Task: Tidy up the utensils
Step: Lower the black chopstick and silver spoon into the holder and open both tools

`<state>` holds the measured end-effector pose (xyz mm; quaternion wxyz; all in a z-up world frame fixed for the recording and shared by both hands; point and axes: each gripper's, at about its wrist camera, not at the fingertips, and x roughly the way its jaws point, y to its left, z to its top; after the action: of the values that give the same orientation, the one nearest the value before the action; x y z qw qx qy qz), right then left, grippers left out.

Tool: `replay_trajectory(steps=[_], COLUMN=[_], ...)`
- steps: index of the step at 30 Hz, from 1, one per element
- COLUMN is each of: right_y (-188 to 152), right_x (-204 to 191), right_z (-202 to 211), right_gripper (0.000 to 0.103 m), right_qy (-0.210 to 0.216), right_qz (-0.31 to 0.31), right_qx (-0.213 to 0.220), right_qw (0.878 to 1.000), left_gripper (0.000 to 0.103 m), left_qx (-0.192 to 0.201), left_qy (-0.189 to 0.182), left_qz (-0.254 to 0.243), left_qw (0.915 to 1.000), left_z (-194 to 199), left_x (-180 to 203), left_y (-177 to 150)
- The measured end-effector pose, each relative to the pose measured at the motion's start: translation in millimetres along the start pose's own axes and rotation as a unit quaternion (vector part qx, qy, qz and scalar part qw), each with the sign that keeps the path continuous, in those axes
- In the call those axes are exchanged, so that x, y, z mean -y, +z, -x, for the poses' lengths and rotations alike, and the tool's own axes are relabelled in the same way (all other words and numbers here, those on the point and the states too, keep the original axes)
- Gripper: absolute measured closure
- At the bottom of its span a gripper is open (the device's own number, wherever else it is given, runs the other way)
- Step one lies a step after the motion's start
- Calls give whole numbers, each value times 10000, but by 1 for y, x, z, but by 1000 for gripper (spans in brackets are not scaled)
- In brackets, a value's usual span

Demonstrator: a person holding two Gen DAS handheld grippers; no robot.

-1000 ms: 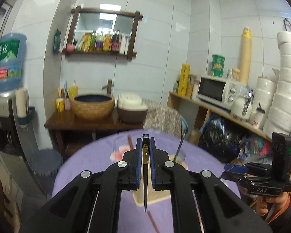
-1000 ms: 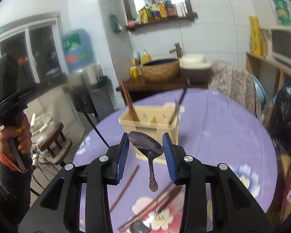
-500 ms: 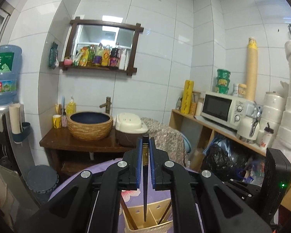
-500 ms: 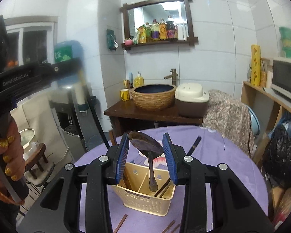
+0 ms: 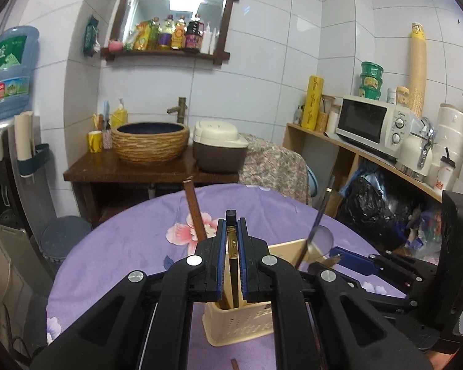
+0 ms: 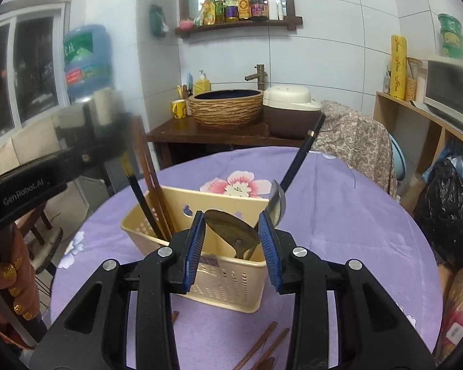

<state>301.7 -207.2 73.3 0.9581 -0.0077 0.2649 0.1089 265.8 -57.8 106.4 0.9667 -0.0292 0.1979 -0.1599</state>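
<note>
My left gripper [image 5: 231, 246] is shut on a black chopstick [image 5: 231, 225] with a gold band. It stands upright with its lower end inside the cream slotted basket [image 5: 240, 323]. From the right wrist that chopstick [image 6: 139, 197] slants into the basket's left compartment beside brown chopsticks [image 6: 151, 178]. My right gripper [image 6: 233, 234] is shut on the bowl of a dark metal spoon [image 6: 228, 225]. Its handle hangs down into the near compartment of the basket [image 6: 225, 280].
A black-handled spoon [image 6: 293, 166] leans out of the basket's right side. Loose brown chopsticks [image 6: 262, 348] lie on the purple flowered tablecloth [image 6: 339, 215] near the front edge. A hand [image 6: 12, 277] holds the left gripper's grip. A sink stand and shelves line the walls behind.
Both grippers have come down over the basket. The black chopstick's tip and the spoon's handle, which hung above the basket before, now reach inside its compartments.
</note>
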Motion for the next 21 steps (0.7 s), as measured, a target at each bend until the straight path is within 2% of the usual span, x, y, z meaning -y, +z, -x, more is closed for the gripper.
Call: replay_trajectory(steps=[5, 6, 7, 8, 9, 12, 13, 14, 16, 19, 21], right_y=[-4, -5, -6, -7, -7, -11, -13, -17, -26, -38, -56], right_x=[3, 4, 4, 5, 5, 7, 8, 9, 11, 15, 20], right_z=[-4, -2, 1, 8, 12, 26, 31, 36, 47, 57, 64], right_gripper=[63, 61, 54, 44, 41, 40, 38, 34, 27, 18, 16], right_qy=[-111, -136, -155, -172, -173, -155, -165, -223, -443, -733, -1015], right_qz=[-23, -45, -55, -74, -90, -132, -156, -184, -199, -195, -273], right_qx=[38, 88, 146, 262, 333, 420, 406, 367, 278, 31, -208], right_qw=[9999, 9999, 9998, 9995, 9993, 9989, 9989, 9989, 9984, 9971, 9942], left_gripper=[94, 90, 77, 68, 54, 47, 41, 39, 30, 25, 24], left_qx=[-34, -60, -71, -56, -14, 56, 34, 18, -31, -238, -433], left_qy=[27, 32, 28, 20, 33, 29, 31, 51, 129, 176, 205], left_qz=[-127, -135, -130, -108, -90, -115, -122, -112, -72, -120, -210], left_qw=[9999, 9999, 9999, 9999, 10000, 9999, 9999, 9999, 9999, 9995, 9986], left_z=[2, 2, 3, 6, 8, 20, 24, 28, 36, 47, 49], left_x=[2, 3, 3, 2, 1, 0, 1, 0, -1, -2, 0], left_y=[2, 2, 2, 2, 1, -6, -10, -14, -24, -49, -64])
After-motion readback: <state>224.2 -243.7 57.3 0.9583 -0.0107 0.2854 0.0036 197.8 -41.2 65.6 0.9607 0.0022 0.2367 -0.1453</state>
